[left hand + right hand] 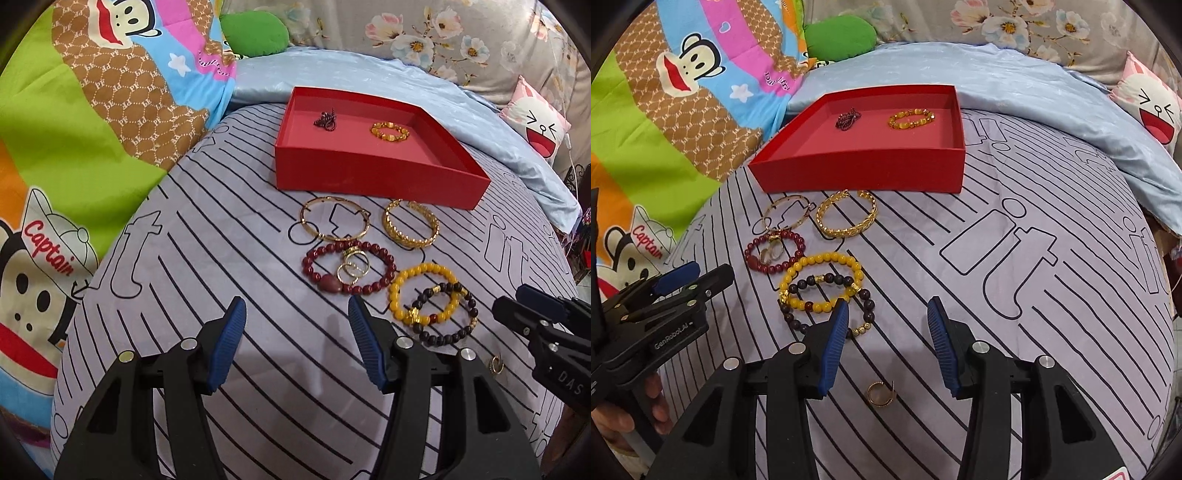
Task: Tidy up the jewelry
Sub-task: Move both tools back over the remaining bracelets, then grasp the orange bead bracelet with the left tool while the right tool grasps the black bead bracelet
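box [369,173]: red; sheet [221,258]: lilac (black stripes); bracelet [424,291]: yellow

I was in a home bedroom: a striped lilac bedsheet [258,369], a cartoon-monkey quilt [92,129] and a floral grey pillow [424,33] surrounded me.

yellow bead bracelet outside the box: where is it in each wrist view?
Left wrist view: yellow bead bracelet, right of centre, just right of the left gripper's right finger, overlapped by a dark bead bracelet.
Right wrist view: yellow bead bracelet, left of centre, above the right gripper's left finger.
Shared landmark: red box behind it.
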`<state>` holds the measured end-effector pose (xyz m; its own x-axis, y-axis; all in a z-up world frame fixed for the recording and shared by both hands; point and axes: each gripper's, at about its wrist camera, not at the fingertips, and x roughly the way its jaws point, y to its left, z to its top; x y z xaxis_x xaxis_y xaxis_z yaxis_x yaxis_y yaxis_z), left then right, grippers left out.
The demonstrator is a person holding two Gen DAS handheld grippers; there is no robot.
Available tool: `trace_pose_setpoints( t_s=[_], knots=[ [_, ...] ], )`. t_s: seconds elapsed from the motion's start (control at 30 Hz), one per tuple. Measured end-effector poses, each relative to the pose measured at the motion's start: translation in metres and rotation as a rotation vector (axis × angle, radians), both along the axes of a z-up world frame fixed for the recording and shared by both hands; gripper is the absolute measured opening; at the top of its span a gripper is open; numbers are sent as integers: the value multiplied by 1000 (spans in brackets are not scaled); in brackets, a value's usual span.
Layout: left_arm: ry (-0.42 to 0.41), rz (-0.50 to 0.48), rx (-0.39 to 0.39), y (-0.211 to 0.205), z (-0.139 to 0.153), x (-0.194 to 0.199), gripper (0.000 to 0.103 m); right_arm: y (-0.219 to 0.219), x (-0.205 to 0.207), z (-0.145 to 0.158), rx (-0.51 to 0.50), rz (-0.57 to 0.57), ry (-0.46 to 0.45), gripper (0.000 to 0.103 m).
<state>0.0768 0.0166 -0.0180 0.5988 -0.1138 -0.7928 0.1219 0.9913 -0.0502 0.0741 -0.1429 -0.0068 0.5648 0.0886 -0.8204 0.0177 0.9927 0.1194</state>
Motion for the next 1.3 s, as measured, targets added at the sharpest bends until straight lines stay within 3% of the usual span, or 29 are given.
trace_pose_setpoints(
  t_s=[0.57,0.83,1.3],
  knots=[
    [15,-4,1,-3,-4,-1,55,17,17,-20,-40,42,24,26],
    [15,-12,-1,-7,-3,1,55,15,18,-26,-49,40,29,8],
    [14,-100,-39,-42,4,2,55,-17,-1,-4,12,-35,-16,8]
  ],
)
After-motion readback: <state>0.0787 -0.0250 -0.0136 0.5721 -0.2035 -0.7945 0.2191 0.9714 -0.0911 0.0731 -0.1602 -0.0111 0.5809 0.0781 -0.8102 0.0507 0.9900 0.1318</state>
